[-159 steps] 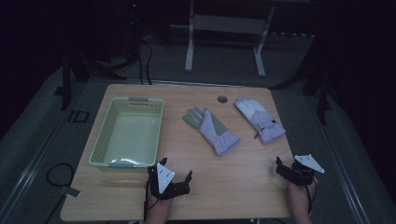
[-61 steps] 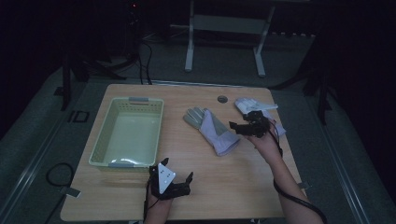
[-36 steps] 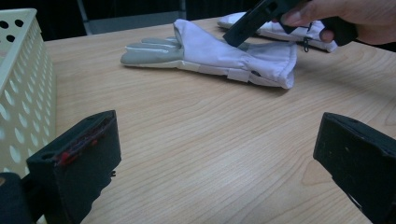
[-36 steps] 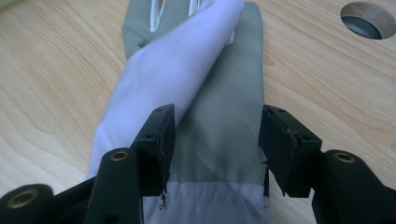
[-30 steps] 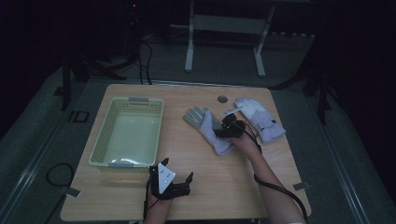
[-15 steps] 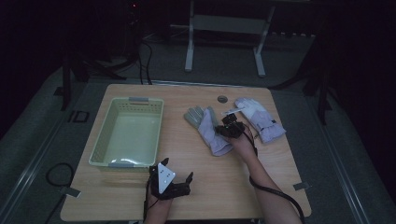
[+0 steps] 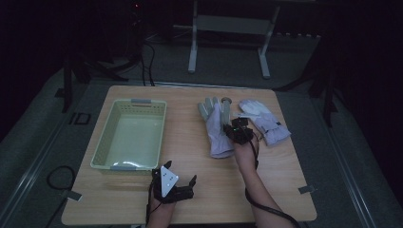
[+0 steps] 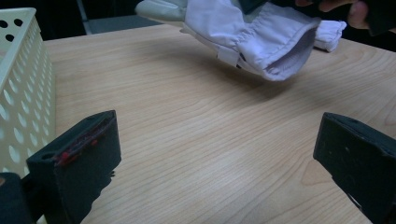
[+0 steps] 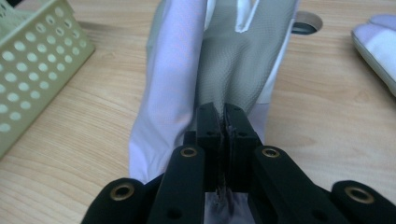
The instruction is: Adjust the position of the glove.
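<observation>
While its fingers trail on the wooden table (image 7: 199, 190), the nearer glove (image 7: 216, 128), white with a grey mesh palm, hangs by a fold of its fabric from the right gripper (image 7: 239, 133), just to the right of the pale green basket (image 7: 128, 137). Seen in the right gripper view, the glove (image 9: 224, 65) runs straight away from the jaws, its grey panel rising directly above the fingertips, and a pinch of white cloth is caught between the two black pads. Those jaws have just been closing and now stand pressed together on that fold, with only the thin fabric between them. From the left gripper view, the cuff end of the glove (image 8: 266, 42) is lifted clear of the tabletop, casting a shadow beneath it. Farther from the basket, beyond the held glove, the second glove (image 7: 263, 118) lies flat on the table, close beside the right gripper. A small round hole (image 9: 306, 21) in the tabletop sits just past the held glove's fingers. Below the basket's near right corner, the left gripper (image 7: 171, 185) rests low over the table edge; its jaws stand wide apart with only bare wood between them, touching nothing.
</observation>
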Demonstrator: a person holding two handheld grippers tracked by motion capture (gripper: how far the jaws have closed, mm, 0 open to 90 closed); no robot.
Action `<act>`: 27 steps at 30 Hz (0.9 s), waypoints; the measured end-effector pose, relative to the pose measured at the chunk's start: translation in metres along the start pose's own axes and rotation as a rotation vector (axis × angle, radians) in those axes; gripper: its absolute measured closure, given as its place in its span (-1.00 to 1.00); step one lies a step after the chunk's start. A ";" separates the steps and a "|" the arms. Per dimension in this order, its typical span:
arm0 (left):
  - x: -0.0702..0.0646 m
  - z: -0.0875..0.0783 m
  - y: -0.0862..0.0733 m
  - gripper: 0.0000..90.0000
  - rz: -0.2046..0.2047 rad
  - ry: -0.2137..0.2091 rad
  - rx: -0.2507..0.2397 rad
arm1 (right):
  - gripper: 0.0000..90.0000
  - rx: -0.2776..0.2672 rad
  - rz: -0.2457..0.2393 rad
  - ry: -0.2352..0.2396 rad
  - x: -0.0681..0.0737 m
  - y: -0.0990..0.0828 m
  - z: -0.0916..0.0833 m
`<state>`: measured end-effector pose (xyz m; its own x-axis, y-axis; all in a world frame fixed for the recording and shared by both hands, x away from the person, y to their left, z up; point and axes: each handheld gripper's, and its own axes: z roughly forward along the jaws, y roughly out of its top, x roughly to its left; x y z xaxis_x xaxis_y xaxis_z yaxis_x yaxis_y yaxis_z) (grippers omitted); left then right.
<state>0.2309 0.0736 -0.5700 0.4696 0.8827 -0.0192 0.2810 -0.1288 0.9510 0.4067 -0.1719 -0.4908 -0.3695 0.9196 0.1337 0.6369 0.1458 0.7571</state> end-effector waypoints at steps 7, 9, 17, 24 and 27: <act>0.000 0.000 0.000 -0.98 0.003 -0.001 0.004 | 0.92 -0.052 0.098 -0.035 0.004 -0.011 -0.015; 0.000 0.000 0.000 -0.98 0.005 -0.001 0.005 | 0.92 -0.048 0.107 -0.033 0.005 -0.016 -0.015; 0.000 0.000 0.000 -0.98 0.004 -0.002 0.008 | 0.92 0.011 0.126 -0.018 0.005 -0.031 0.003; 0.000 0.000 0.000 -0.98 0.006 -0.003 0.005 | 0.44 0.064 0.127 -0.038 0.004 -0.045 0.024; 0.000 0.000 0.000 -0.98 0.007 -0.003 0.005 | 0.28 0.057 0.114 -0.032 0.003 -0.047 0.025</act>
<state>0.2311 0.0735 -0.5698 0.4743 0.8802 -0.0140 0.2824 -0.1370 0.9494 0.3928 -0.1668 -0.5418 -0.2711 0.9425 0.1953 0.7112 0.0594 0.7005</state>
